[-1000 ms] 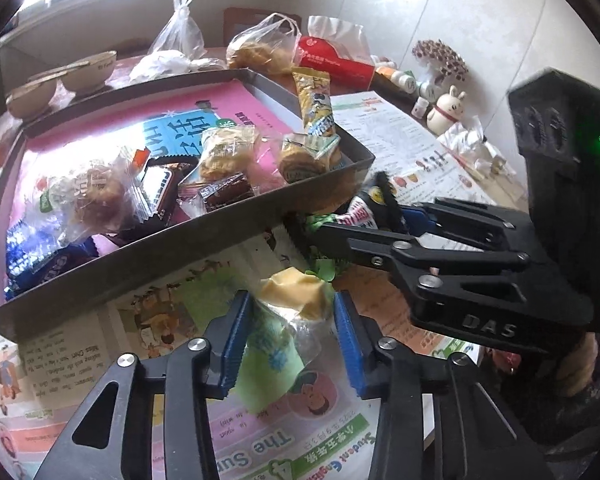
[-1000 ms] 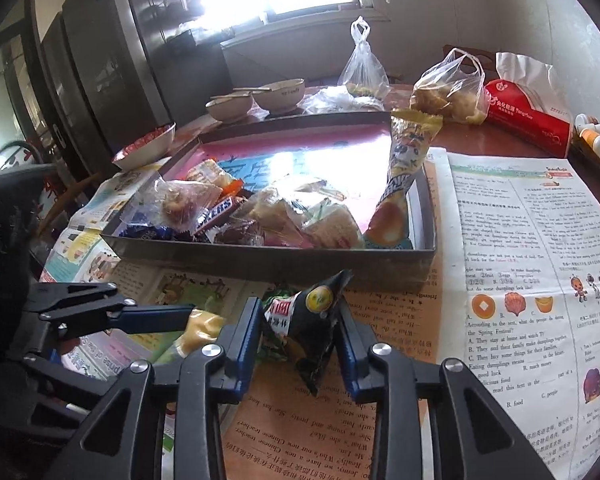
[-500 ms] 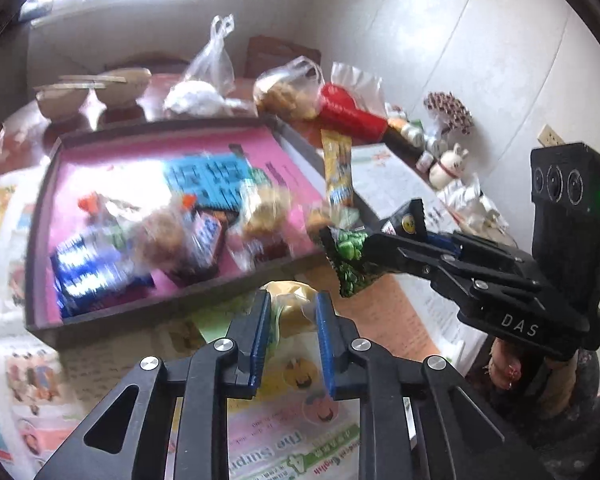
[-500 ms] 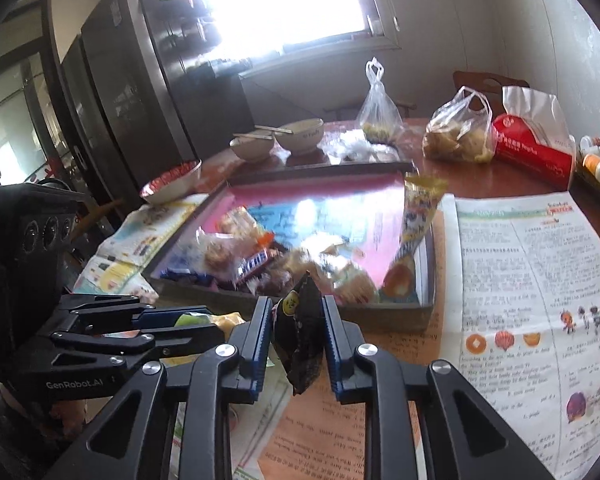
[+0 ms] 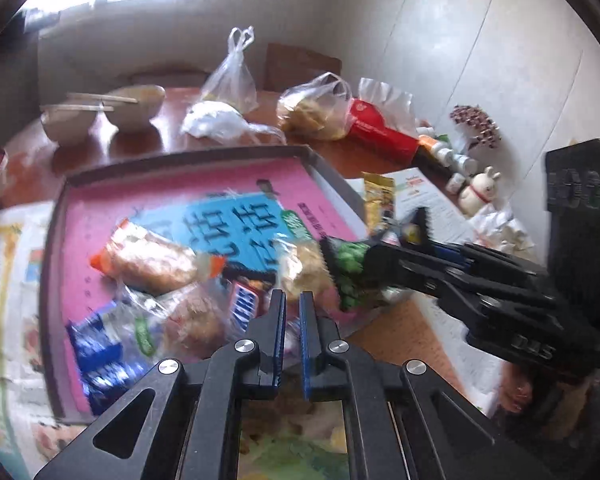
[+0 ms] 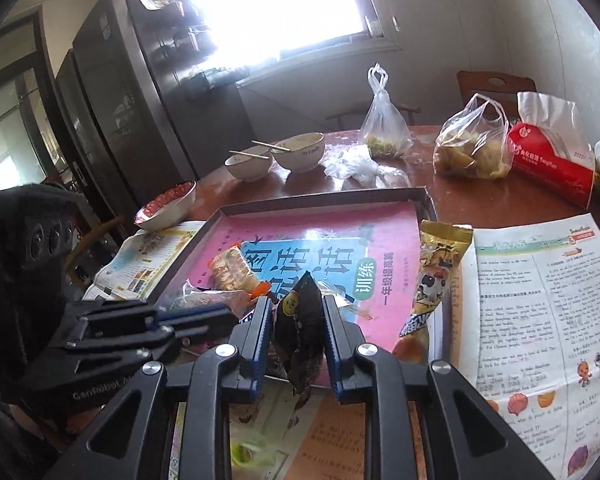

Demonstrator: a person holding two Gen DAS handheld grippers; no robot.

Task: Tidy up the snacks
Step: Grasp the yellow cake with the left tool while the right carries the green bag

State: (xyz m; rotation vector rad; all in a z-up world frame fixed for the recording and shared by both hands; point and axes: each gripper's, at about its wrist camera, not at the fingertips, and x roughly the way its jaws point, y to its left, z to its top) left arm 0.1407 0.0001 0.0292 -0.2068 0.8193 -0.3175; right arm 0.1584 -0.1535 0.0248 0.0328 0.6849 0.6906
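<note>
Both snacks are off the surface now: my right gripper (image 6: 296, 336) pinches the black-and-green crinkly packet (image 6: 300, 320), my left gripper (image 5: 291, 332) is clamped on the clear-wrapped yellow cake (image 5: 292, 436) (barely visible), both over the pink-lined grey tray (image 5: 204, 156).

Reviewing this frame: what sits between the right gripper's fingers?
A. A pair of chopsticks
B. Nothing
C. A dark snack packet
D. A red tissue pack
C. In the right wrist view the right gripper pinches a dark snack packet above the tray's near edge; the chopsticks rest on bowls and the red tissue pack lies far back on the table.
</note>
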